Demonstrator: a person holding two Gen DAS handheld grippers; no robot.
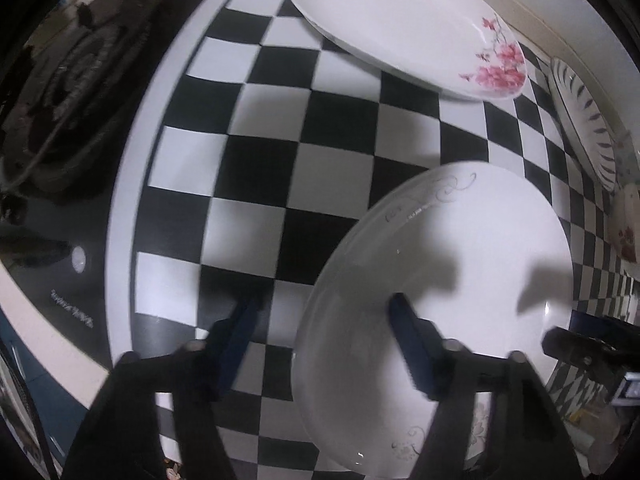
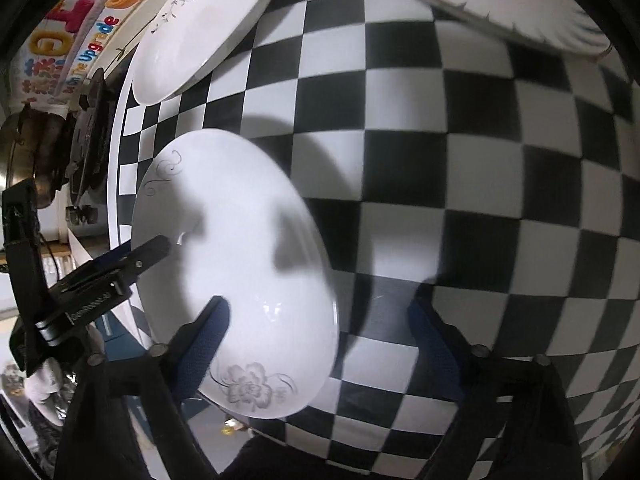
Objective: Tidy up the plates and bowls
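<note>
A white plate with a grey flower print (image 1: 460, 264) (image 2: 236, 264) lies on the checkered cloth between both grippers. My left gripper (image 1: 324, 304) is open: its right finger hangs over the plate's left rim, its left finger over the cloth. It also shows in the right wrist view (image 2: 144, 252) at the plate's left edge. My right gripper (image 2: 320, 312) is open, straddling the plate's right rim, left finger over the plate. It shows in the left wrist view (image 1: 580, 344) at the plate's right edge. A white plate with pink blossoms (image 1: 400, 20) (image 2: 200, 28) lies farther back.
A plate with black stripes (image 1: 584, 120) (image 2: 500, 4) and a small floral bowl (image 1: 628, 224) sit at the right. A black gas stove (image 1: 68, 92) (image 2: 84, 140) lies beyond the cloth's left edge, with a metal pot (image 2: 24, 156) on it.
</note>
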